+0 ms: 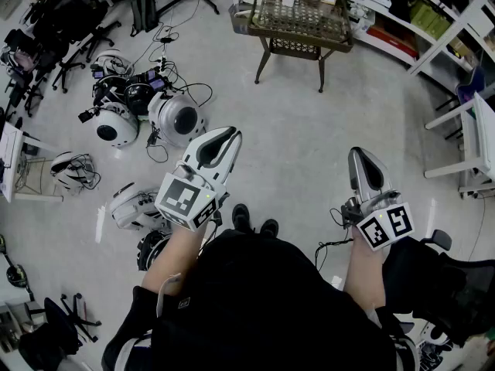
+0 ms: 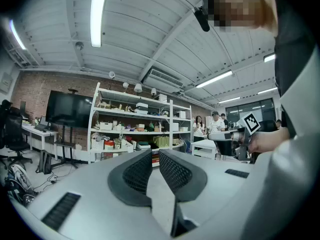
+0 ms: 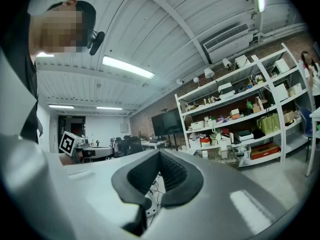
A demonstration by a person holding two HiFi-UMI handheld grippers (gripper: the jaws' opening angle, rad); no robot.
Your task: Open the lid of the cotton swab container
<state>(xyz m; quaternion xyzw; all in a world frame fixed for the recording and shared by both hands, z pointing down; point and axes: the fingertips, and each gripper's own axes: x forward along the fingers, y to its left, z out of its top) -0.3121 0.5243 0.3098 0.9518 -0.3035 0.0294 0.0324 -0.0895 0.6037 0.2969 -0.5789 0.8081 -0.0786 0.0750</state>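
No cotton swab container can be made out in any view. In the head view my left gripper point(image 1: 225, 134) is held at waist height over the bare floor, shut with nothing between its jaws. My right gripper point(image 1: 356, 154) hangs level with it to the right, also shut and empty. The left gripper view looks across the room along the closed left gripper point(image 2: 155, 151), with the right gripper's marker cube point(image 2: 251, 123) at the right. In the right gripper view the right gripper point(image 3: 159, 152) is closed, and the left gripper's marker cube point(image 3: 70, 143) shows at the left.
A wicker side table point(image 1: 267, 23) carrying a small white item stands ahead. Shelving point(image 1: 433, 14) runs along the right, with a white table point(image 1: 481, 141) nearer. White round devices point(image 1: 176, 117) and cables lie on the floor at the left, beyond them office chairs point(image 1: 62, 22). Two people point(image 2: 215, 124) stand far off.
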